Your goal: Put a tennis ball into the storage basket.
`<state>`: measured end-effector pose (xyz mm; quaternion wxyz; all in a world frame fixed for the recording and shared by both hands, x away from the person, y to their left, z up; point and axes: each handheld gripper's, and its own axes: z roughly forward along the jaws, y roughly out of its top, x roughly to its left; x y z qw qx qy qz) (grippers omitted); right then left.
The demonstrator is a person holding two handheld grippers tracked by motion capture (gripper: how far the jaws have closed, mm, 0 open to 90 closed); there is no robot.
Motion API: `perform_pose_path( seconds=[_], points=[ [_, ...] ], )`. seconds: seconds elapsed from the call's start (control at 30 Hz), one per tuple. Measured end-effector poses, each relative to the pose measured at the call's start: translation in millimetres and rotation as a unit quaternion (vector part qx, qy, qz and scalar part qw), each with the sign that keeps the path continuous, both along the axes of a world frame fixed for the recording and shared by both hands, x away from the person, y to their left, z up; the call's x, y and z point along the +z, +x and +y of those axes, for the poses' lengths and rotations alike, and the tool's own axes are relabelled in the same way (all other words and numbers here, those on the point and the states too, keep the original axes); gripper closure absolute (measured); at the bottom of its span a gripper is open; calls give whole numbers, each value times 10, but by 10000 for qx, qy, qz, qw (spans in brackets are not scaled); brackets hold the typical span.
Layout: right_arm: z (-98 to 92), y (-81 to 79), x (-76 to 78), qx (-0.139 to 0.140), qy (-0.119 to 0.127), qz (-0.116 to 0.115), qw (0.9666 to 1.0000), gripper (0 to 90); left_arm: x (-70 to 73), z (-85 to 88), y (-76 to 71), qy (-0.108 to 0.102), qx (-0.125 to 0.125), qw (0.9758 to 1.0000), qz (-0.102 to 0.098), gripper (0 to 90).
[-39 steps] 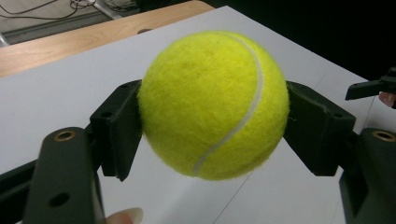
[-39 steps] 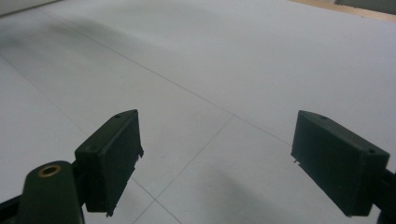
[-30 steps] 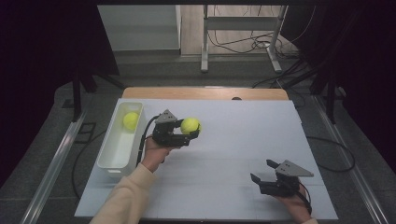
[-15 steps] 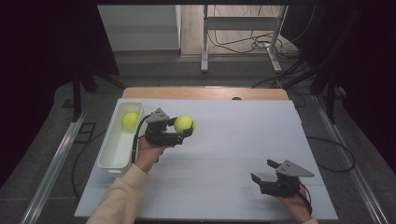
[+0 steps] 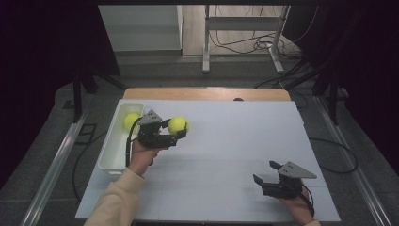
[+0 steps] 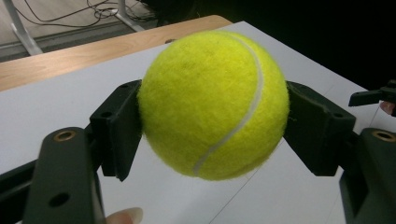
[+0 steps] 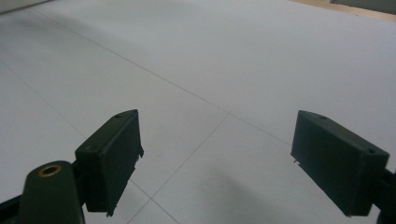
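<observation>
Left gripper (image 6: 212, 126) has a yellow tennis ball (image 6: 212, 105) clamped between both pads, no readable branding; right gripper (image 7: 217, 154) sits wide open over the white table (image 7: 224, 56), holding nothing.

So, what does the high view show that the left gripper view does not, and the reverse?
High view alone: a white bin at the table's left with a second tennis ball inside, and the right gripper, open and empty, low over the white table.

Left gripper view alone: the held ball's white seam and both pads pressing its sides.

Shared: the left gripper shut on a tennis ball.
</observation>
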<state>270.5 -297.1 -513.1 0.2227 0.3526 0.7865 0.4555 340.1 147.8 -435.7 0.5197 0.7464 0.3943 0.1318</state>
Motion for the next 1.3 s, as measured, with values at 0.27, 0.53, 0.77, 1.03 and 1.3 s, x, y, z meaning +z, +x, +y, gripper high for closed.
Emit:
perform_pose_path(
  seconds=[0.27,0.53,0.77,1.03,1.3],
  points=[
    [0,0,-3,9,-12,6,10000,166,18,104,-20,-128,101,9999,-4,264],
    [3,-2,-6,7,-33,18,10000,165,28,226,-60,-233,195,9995,-14,264],
    [4,-2,-6,1,-58,13,10000,165,44,336,-103,-269,287,9992,-43,264],
    [6,-5,-4,14,-61,2,10000,166,66,408,-130,-262,393,9989,-72,264],
    [-1,-5,-3,18,-37,-2,10000,166,96,461,-143,-257,466,9985,-110,264]
  ],
)
